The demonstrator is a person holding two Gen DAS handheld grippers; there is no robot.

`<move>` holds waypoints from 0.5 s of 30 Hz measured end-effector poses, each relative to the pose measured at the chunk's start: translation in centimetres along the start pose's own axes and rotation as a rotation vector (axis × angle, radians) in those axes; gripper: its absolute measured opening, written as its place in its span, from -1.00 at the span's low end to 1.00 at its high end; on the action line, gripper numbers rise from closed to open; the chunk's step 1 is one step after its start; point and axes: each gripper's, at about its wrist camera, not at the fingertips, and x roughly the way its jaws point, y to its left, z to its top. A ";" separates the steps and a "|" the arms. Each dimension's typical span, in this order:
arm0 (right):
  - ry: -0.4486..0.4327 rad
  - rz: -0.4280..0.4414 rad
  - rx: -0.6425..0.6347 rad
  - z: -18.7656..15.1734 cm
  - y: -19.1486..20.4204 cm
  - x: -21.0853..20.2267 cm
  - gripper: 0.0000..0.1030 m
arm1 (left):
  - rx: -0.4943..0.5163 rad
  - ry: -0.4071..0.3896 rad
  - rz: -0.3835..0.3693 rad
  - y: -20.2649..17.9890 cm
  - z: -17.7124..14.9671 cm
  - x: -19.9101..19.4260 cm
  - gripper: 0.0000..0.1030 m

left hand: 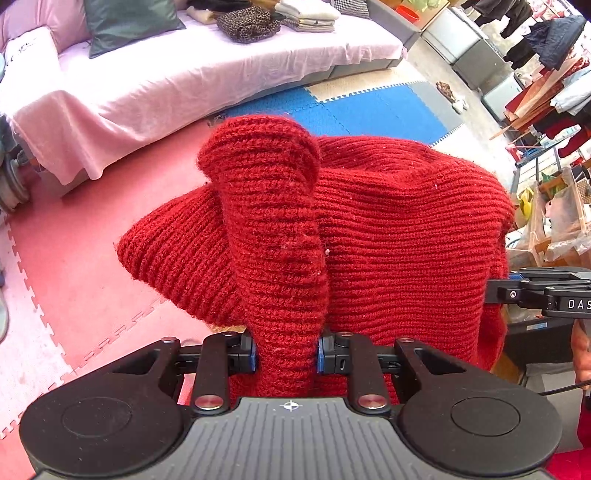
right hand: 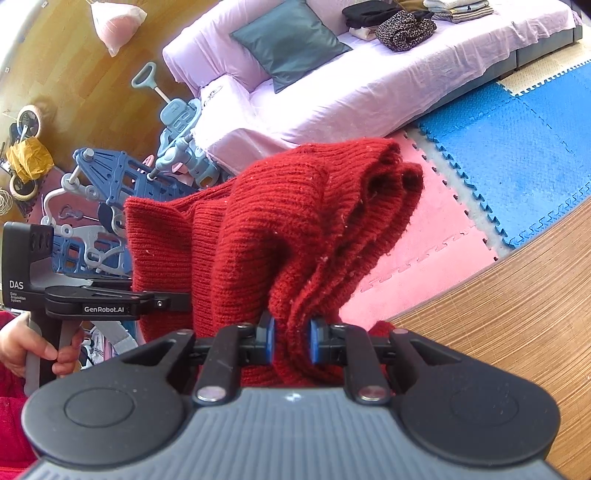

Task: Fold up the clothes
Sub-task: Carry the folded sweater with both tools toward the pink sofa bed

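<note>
A red knitted sweater (left hand: 388, 229) hangs in the air between both grippers, above the foam floor mats. My left gripper (left hand: 286, 356) is shut on a thick bunched fold of it that rises up in front of the camera. My right gripper (right hand: 291, 341) is shut on several gathered layers of the same sweater (right hand: 280, 229). The right gripper also shows at the right edge of the left wrist view (left hand: 491, 291), buried in the fabric. The left gripper shows at the left of the right wrist view (right hand: 184, 303), its tips hidden by the knit.
A sofa under a pink sheet (left hand: 184, 77) stands ahead, with a green cushion (left hand: 129, 22) and stacks of folded clothes (left hand: 306, 14). Pink (left hand: 74, 258) and blue foam mats (left hand: 369, 110) cover the floor. A blue toy tricycle (right hand: 177, 147) stands left; a wooden surface (right hand: 498, 314) is at right.
</note>
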 end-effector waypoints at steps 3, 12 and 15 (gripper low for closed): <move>0.003 -0.001 0.005 2.0 -1.1 0.6 -0.64 | 0.002 0.004 0.000 0.3 3.1 1.2 -0.49; 0.030 -0.002 -0.022 11.0 -3.4 2.4 -0.64 | -0.041 -0.027 -0.019 1.9 12.3 3.6 -0.49; 0.019 0.000 -0.048 13.5 -3.8 2.8 -0.64 | -0.030 -0.037 -0.004 1.7 15.2 3.9 -0.49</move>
